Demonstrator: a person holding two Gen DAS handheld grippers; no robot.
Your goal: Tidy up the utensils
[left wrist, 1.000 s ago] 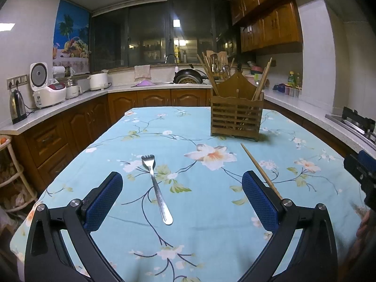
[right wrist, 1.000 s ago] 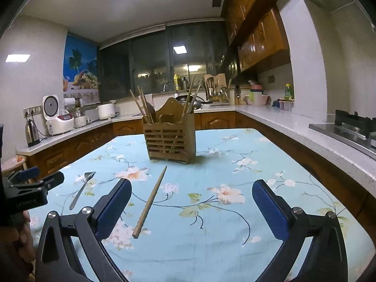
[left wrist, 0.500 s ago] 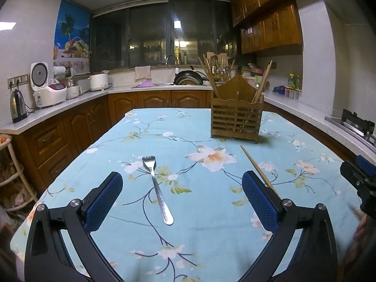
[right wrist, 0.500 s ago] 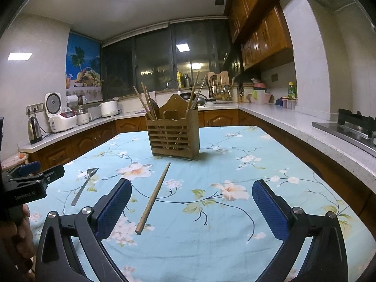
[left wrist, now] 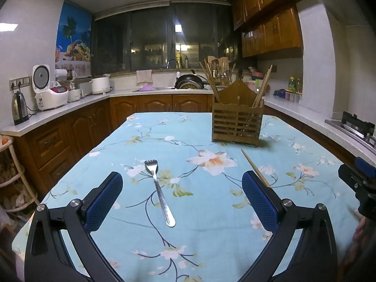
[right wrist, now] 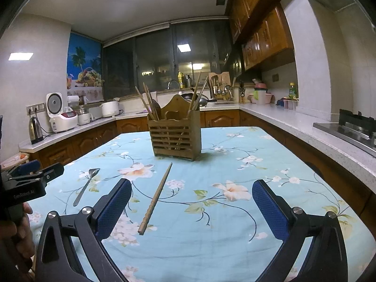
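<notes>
Blue-padded jaws on both tools stand wide apart, holding nothing. The left gripper [left wrist: 182,199] hovers over the near table edge with the steel fork [left wrist: 159,189] lying flat between its fingers, tines pointing away. The right gripper [right wrist: 191,208] is likewise poised low; the wooden chopstick [right wrist: 155,198] lies just inside its left finger, thick end nearest. Both utensils rest loose on the floral tablecloth [left wrist: 211,246]. Farther back stands the slatted wooden holder [right wrist: 175,138], already carrying several chopsticks. Judgement: the pick-up step is in hand, nothing yet grasped. The next move calls for lowering and closing across a thin, flat handle, which may slip.
</notes>
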